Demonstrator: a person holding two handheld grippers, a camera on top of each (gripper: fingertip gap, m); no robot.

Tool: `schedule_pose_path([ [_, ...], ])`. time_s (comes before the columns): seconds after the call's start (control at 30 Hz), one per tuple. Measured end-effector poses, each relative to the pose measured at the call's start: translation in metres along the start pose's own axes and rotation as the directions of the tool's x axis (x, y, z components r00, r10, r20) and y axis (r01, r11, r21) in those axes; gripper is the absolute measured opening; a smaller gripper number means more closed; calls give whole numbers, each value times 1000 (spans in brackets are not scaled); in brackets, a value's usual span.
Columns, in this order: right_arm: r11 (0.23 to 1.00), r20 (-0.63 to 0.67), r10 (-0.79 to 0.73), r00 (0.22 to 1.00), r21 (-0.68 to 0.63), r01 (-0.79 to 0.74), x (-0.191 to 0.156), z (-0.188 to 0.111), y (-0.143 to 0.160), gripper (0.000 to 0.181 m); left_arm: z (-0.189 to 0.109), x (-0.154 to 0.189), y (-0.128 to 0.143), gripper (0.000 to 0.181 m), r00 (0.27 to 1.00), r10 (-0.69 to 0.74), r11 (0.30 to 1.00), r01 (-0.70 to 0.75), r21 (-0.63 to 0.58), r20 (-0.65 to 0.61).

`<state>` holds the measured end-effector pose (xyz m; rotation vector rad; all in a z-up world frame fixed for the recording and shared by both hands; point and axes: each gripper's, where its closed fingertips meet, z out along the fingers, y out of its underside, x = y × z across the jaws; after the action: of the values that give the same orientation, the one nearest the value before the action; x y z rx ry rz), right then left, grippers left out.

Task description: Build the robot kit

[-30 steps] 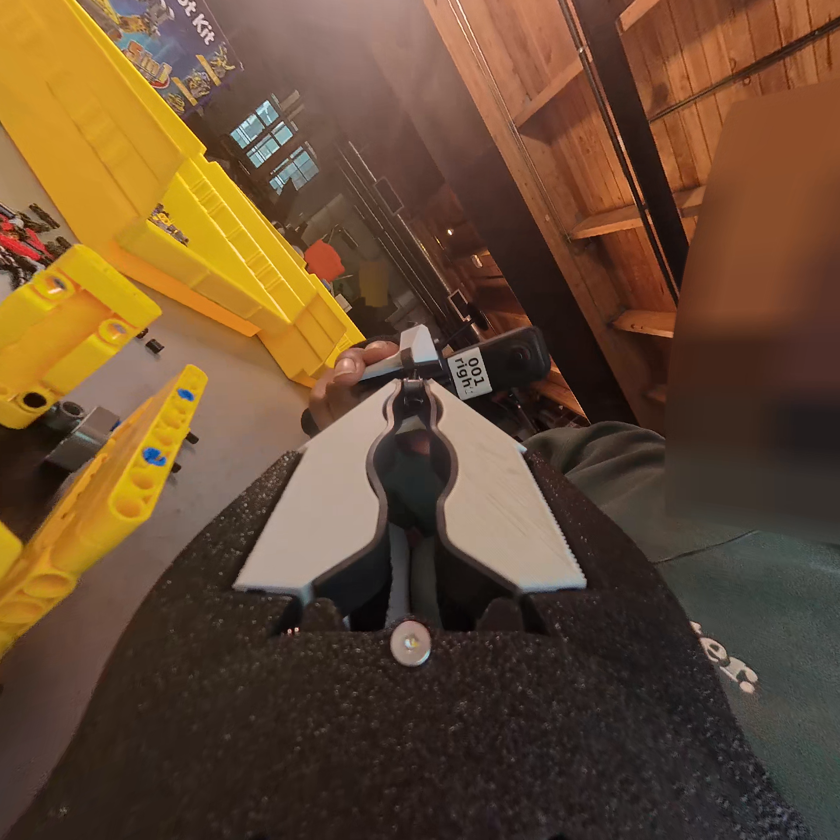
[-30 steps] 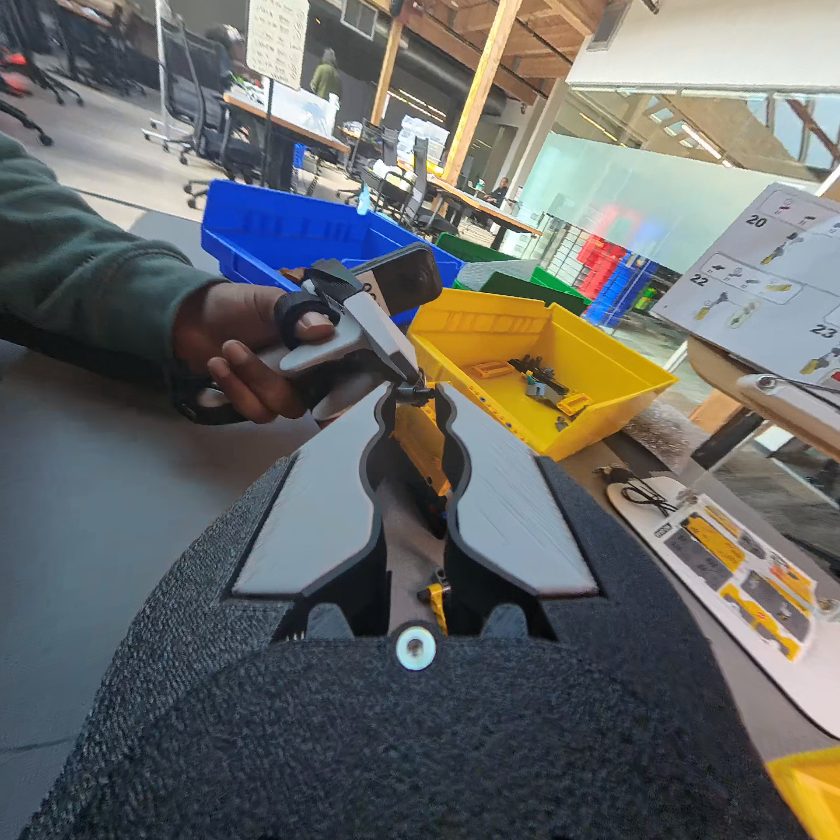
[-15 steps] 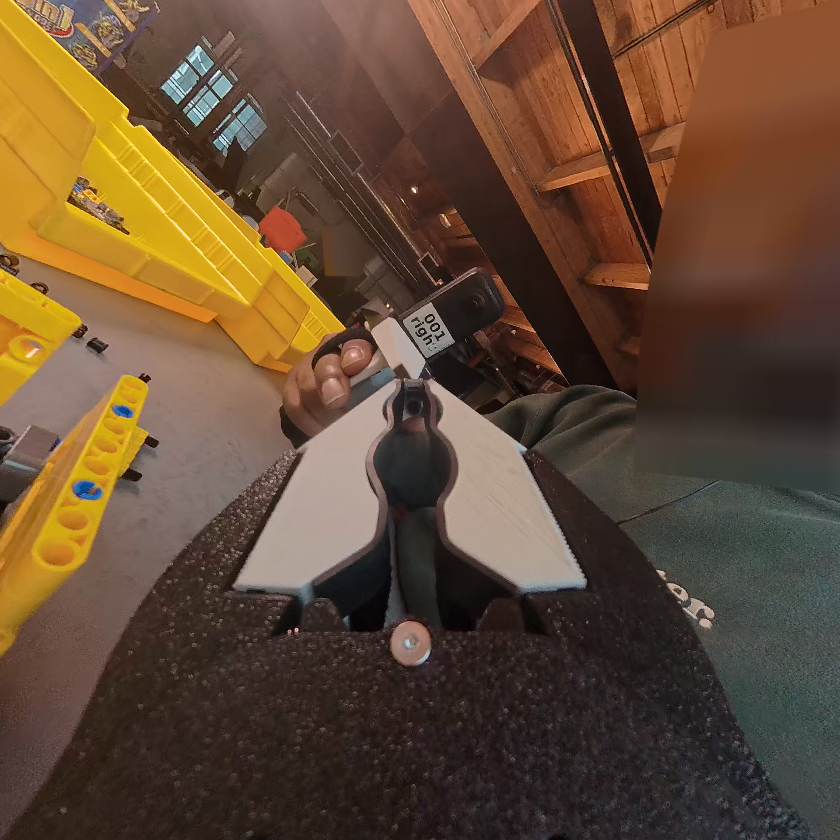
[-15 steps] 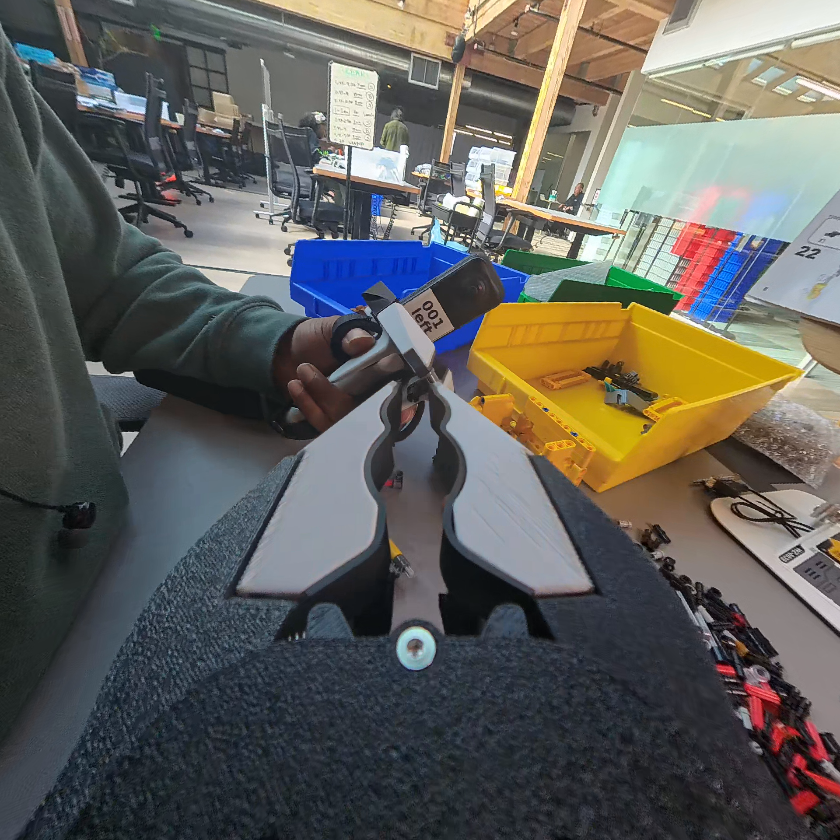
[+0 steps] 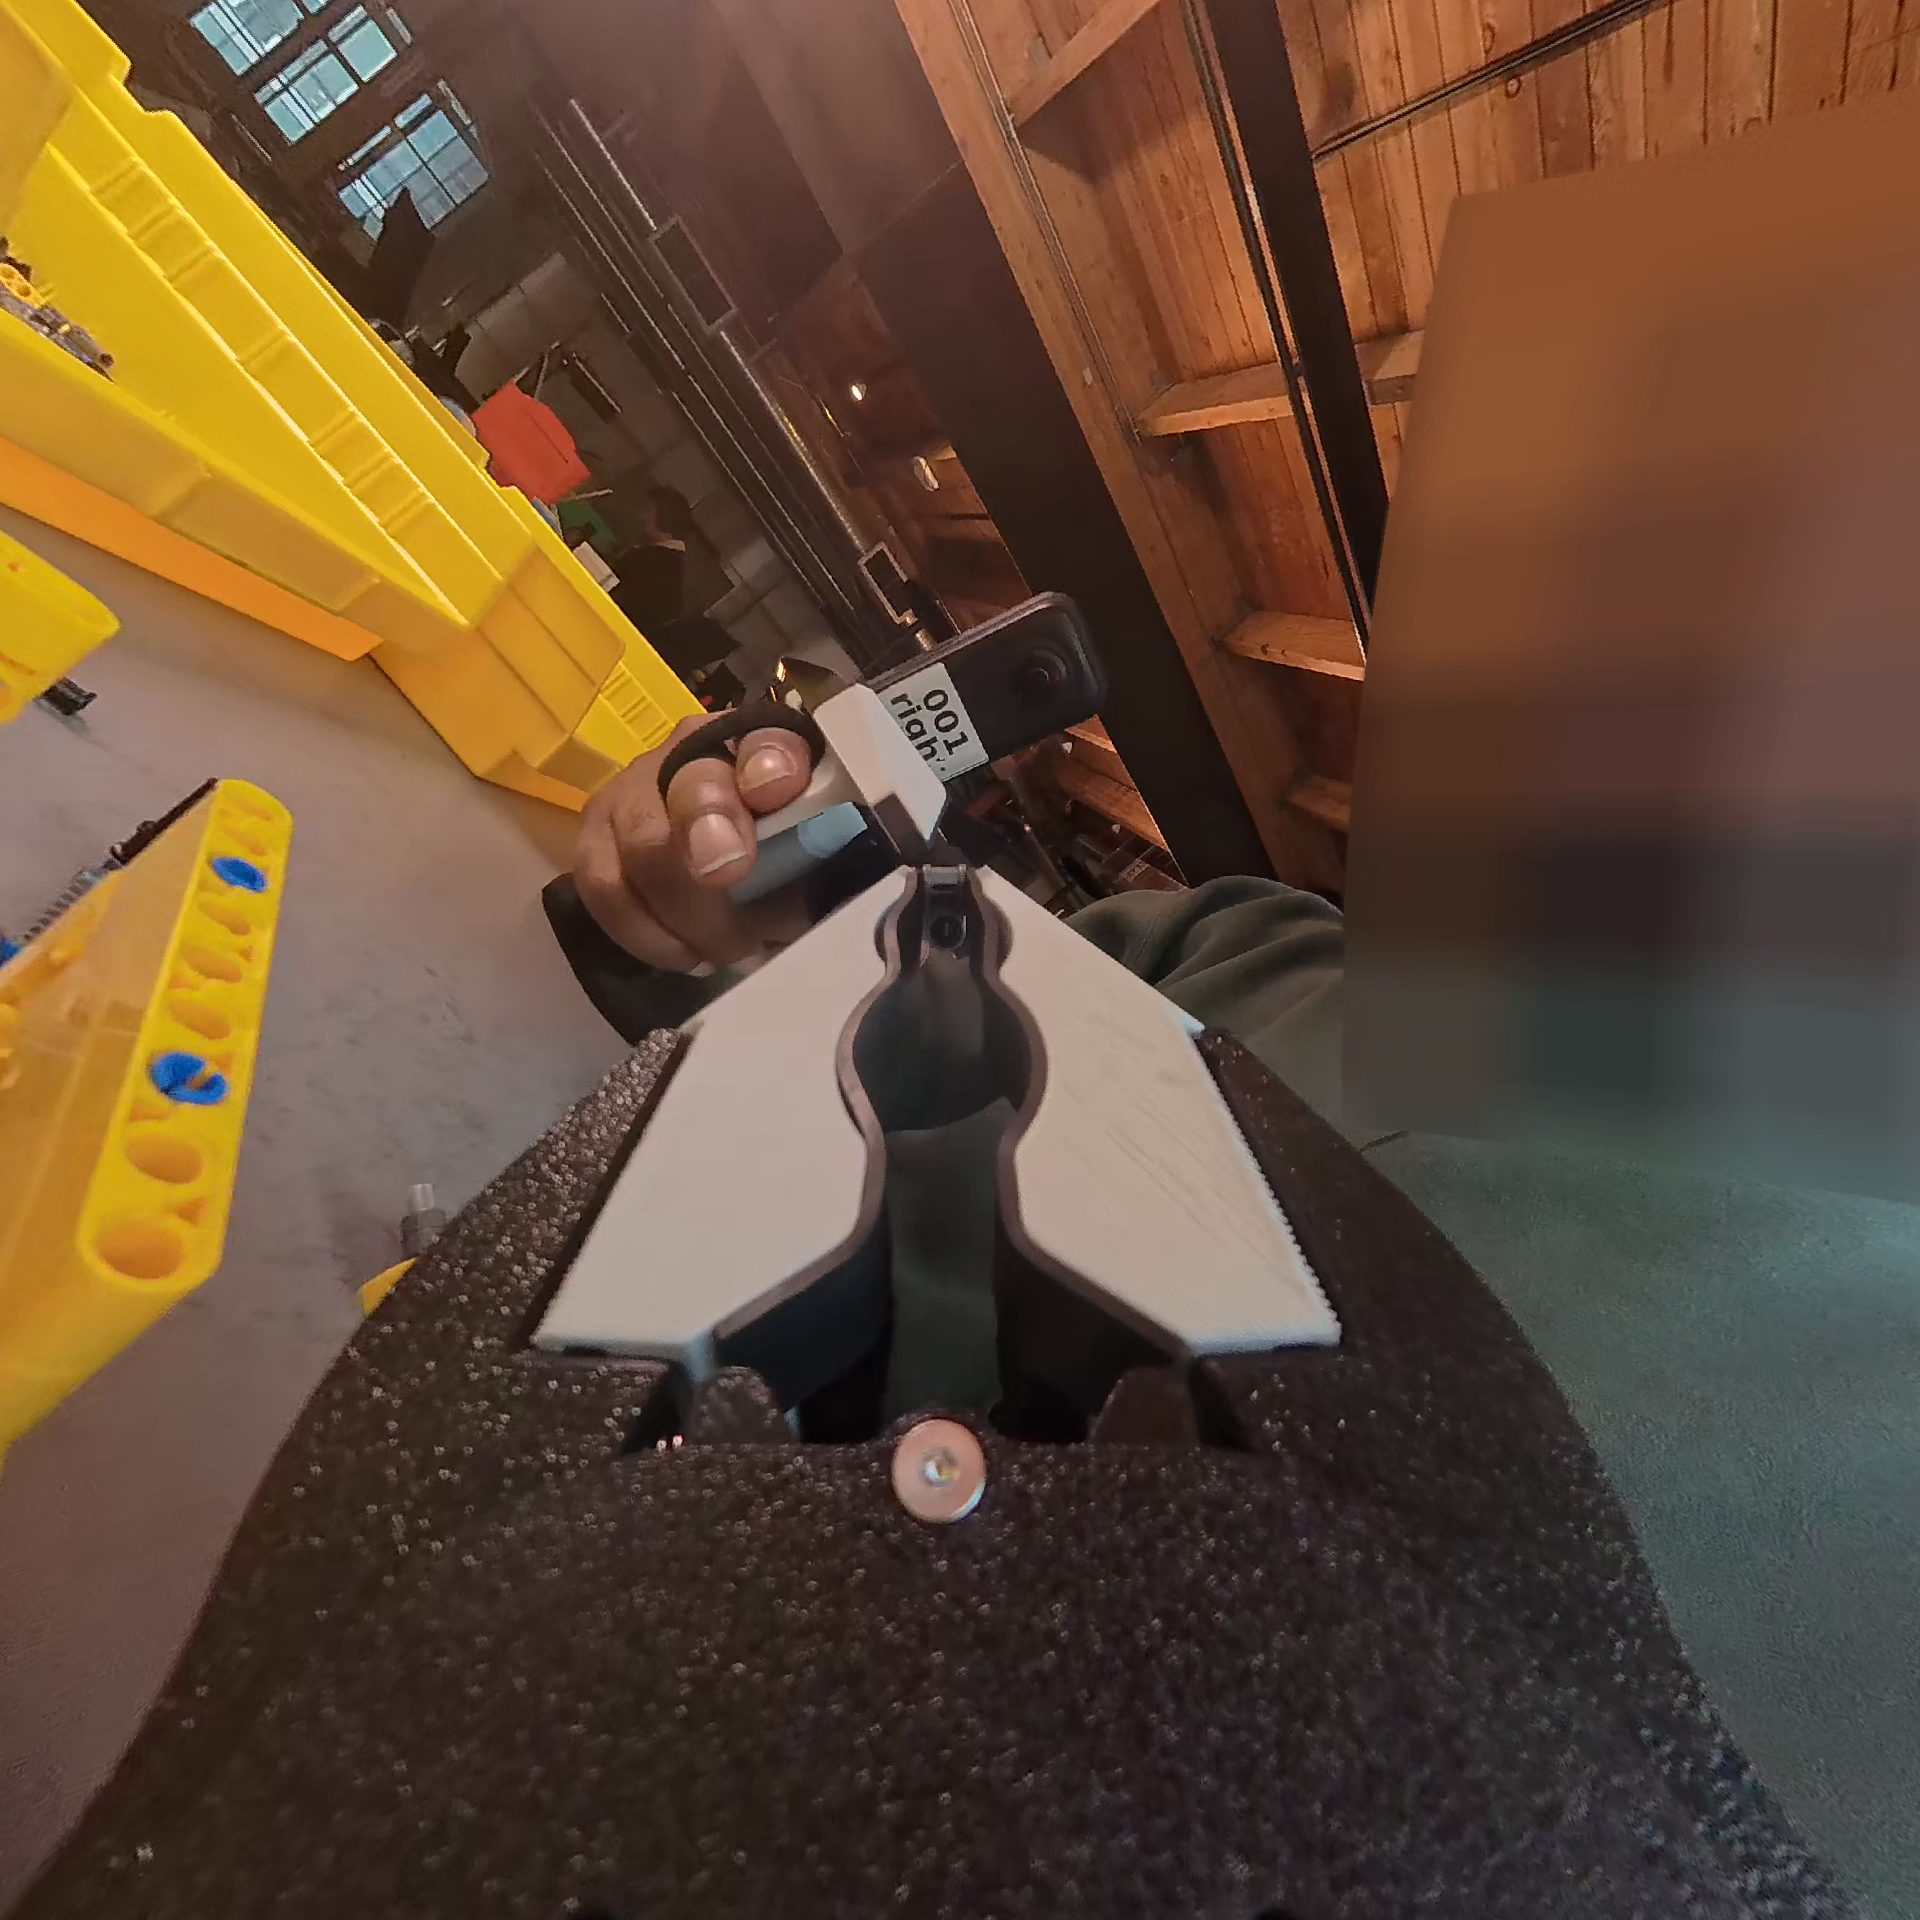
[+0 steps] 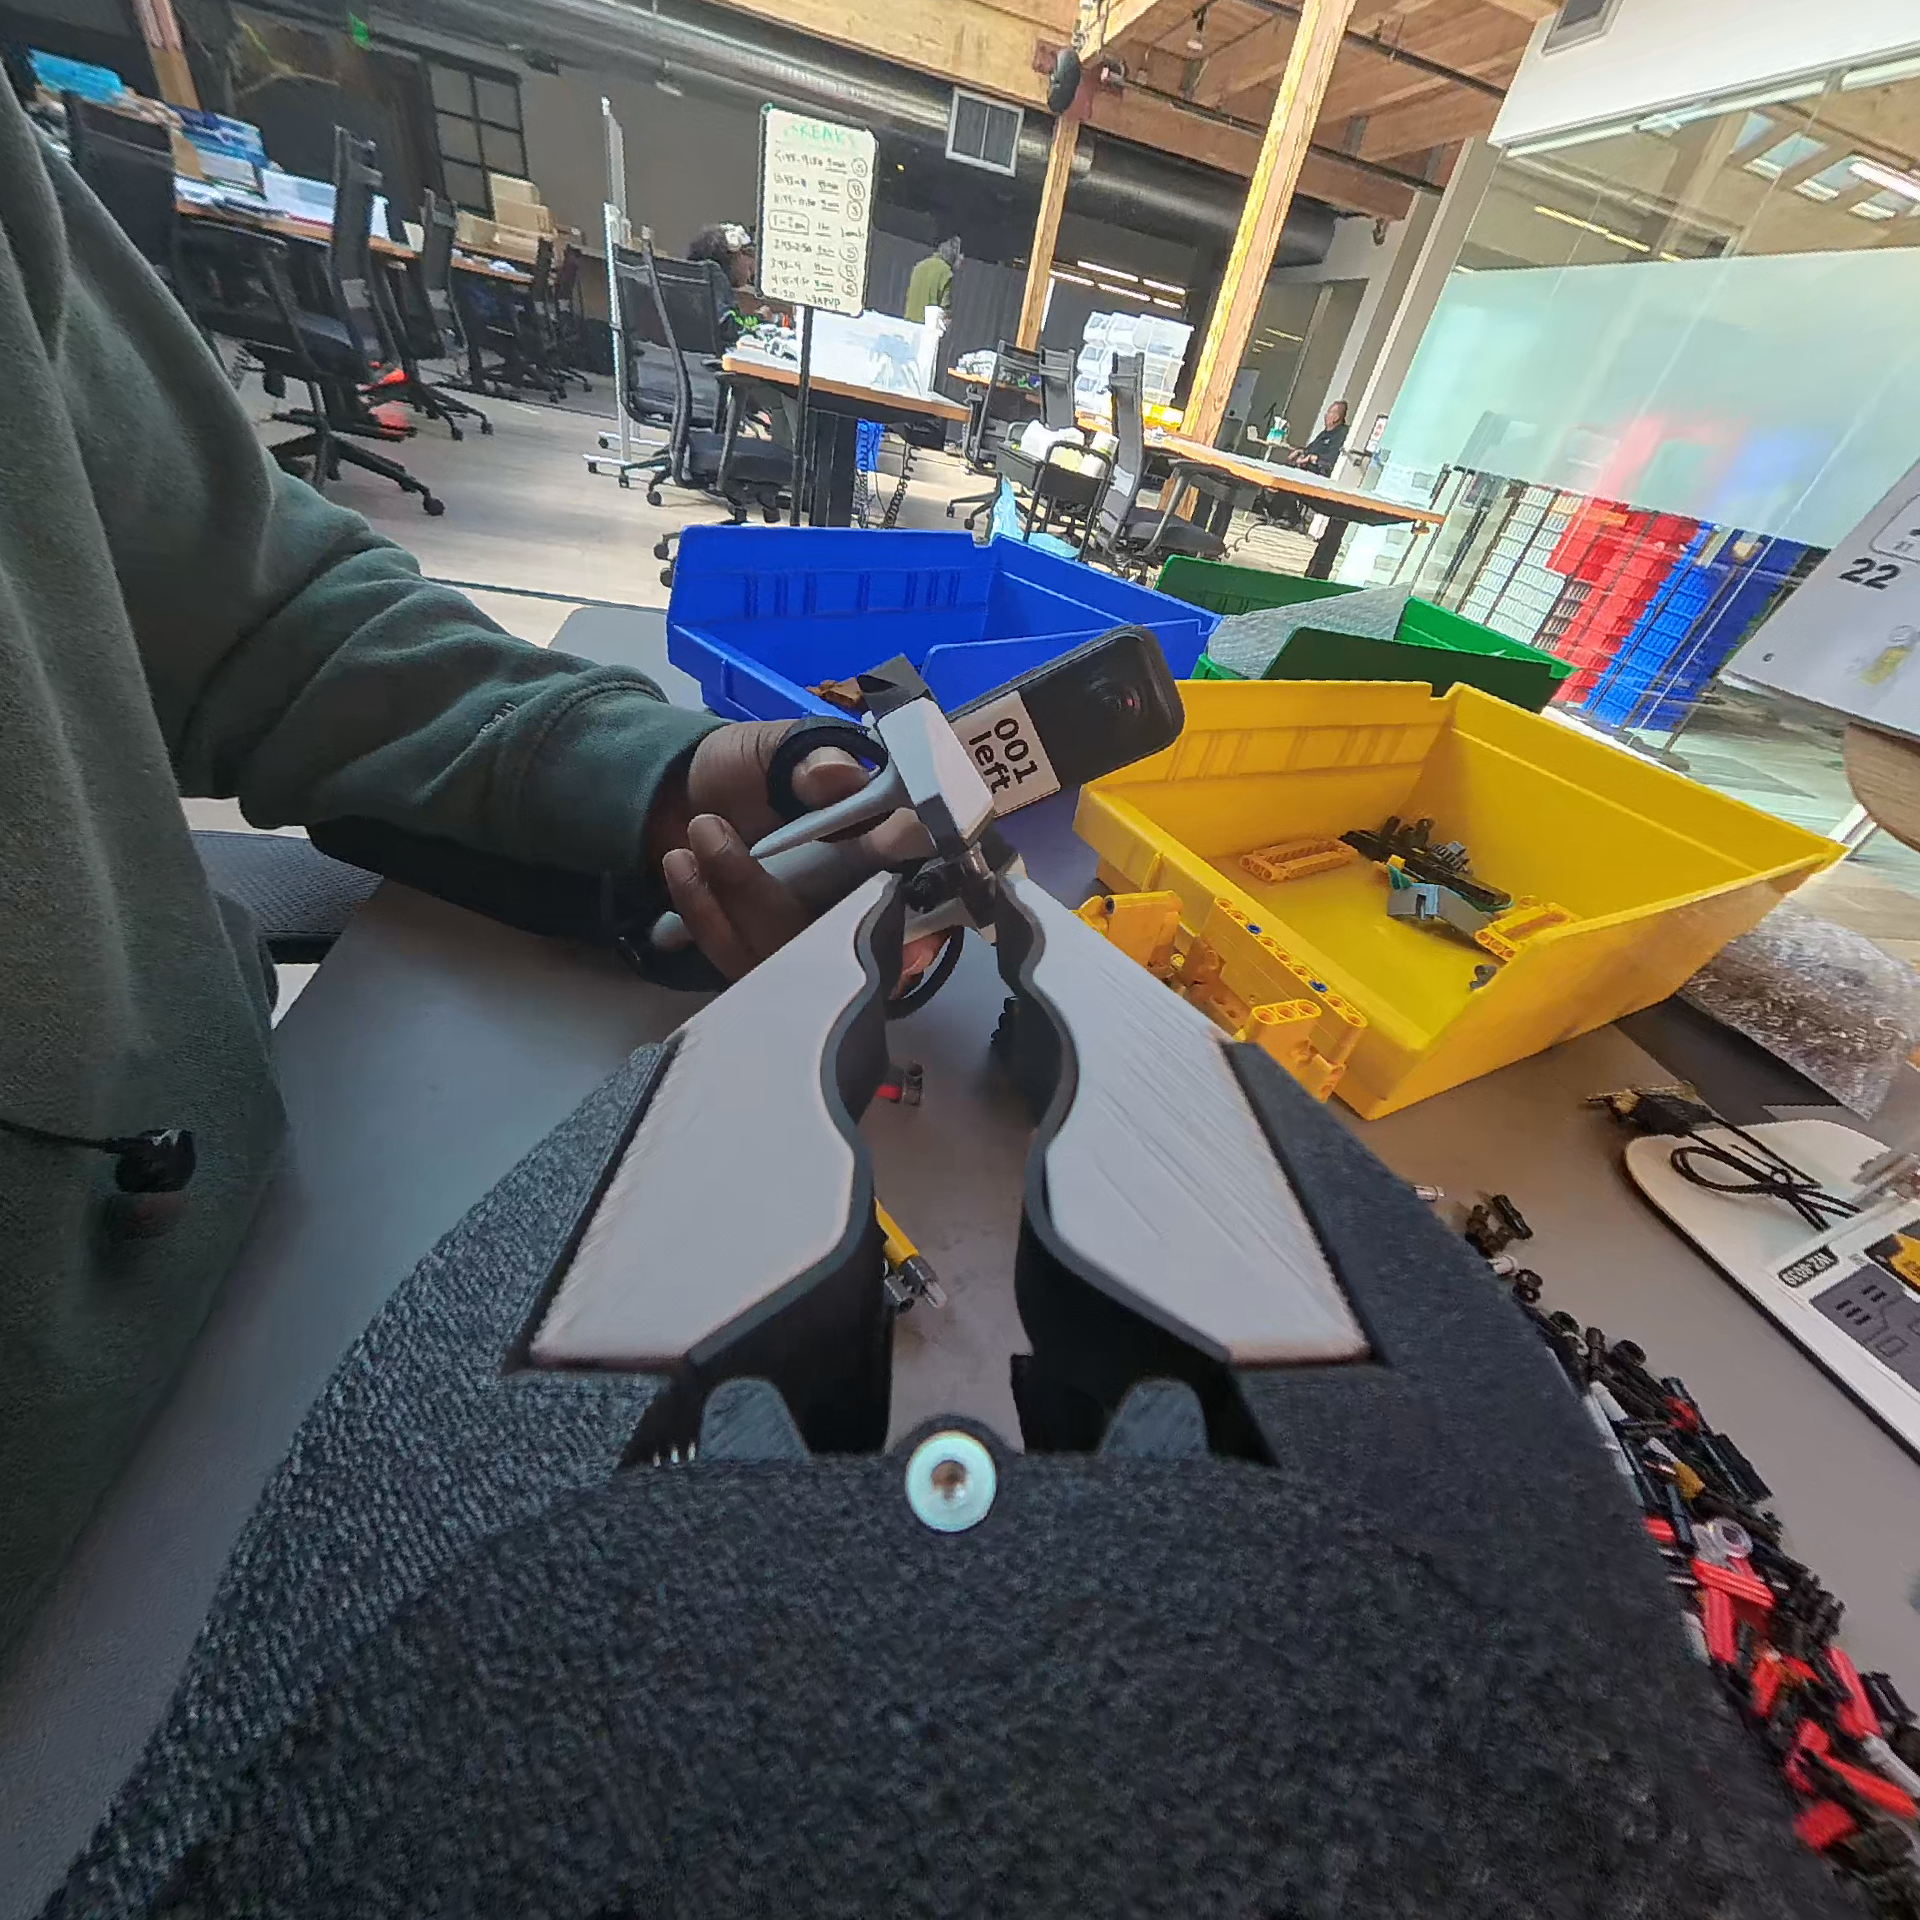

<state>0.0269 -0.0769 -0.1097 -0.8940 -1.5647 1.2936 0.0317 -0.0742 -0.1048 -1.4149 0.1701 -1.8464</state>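
My two grippers meet tip to tip above the grey table (image 6: pixel 416 1091). In the left wrist view my left gripper (image 5: pixel 943 883) is shut on a small black connector piece (image 5: pixel 943 923), and the right gripper's tips touch it from above. In the right wrist view my right gripper (image 6: pixel 951 891) has its jaws narrowly apart around a small black piece (image 6: pixel 928 885), with the left gripper's tips pressed in beside it. A hand (image 6: pixel 727 862) in a green sleeve holds the left gripper. A yellow beam assembly (image 6: pixel 1226 966) lies just beyond the tips.
A yellow bin (image 6: pixel 1507 1049) with a few parts stands right of the tips, with a blue bin (image 6: pixel 883 613) and a green bin (image 6: pixel 1455 644) behind. Small black and red pins (image 6: pixel 1818 1610) and a booklet (image 6: pixel 1849 1320) lie at the right. A yellow beam with blue pins (image 5: pixel 156 1091) and yellow bins (image 5: pixel 312 416) are on the left. The grippers are tip to tip, or close to it.
Both grippers stayed tip to tip while swinging toward the person. The yellow assembly that showed between the right fingers now lies to their right on the table.
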Motion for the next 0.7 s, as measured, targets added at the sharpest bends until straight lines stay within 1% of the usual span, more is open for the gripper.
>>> schedule_pose_path([
  [0.13,999,-32,-52,998,-9,52,2,0,0,13,0,-1,-2,6,999,-36,999,37,22,-16],
  [0.2,997,-43,-73,996,-17,73,2,1,1,5,-1,-4,-5,7,998,-55,998,56,42,-12],
  [0.23,996,-51,-84,995,-24,83,3,1,2,4,-2,-5,-6,6,998,-62,997,62,49,-8],
  [0.33,998,-39,-61,997,-29,60,3,2,3,4,-2,-6,-5,7,998,-55,998,55,45,7],
  [0.4,999,-29,-32,999,-38,31,4,1,5,4,-3,-9,-5,7,999,-28,999,26,34,47],
  [0.47,997,-29,-22,999,-72,20,8,-1,10,4,-6,-16,-6,8,991,39,999,-40,7,129],
  [0.53,983,-15,-18,1000,-181,15,12,-4,26,4,-12,-22,-7,10,965,136,991,-128,-48,226],
  [0.57,962,8,-14,1000,-274,15,11,-8,41,4,-16,-25,-7,11,944,188,981,-170,-88,272],
  [0.63,882,73,17,997,-471,19,6,-20,76,4,-23,-33,-3,12,879,307,948,-249,-198,364],
  [0.7,782,116,56,992,-622,29,-1,-36,108,4,-29,-42,3,13,794,430,893,-306,-329,429],
])
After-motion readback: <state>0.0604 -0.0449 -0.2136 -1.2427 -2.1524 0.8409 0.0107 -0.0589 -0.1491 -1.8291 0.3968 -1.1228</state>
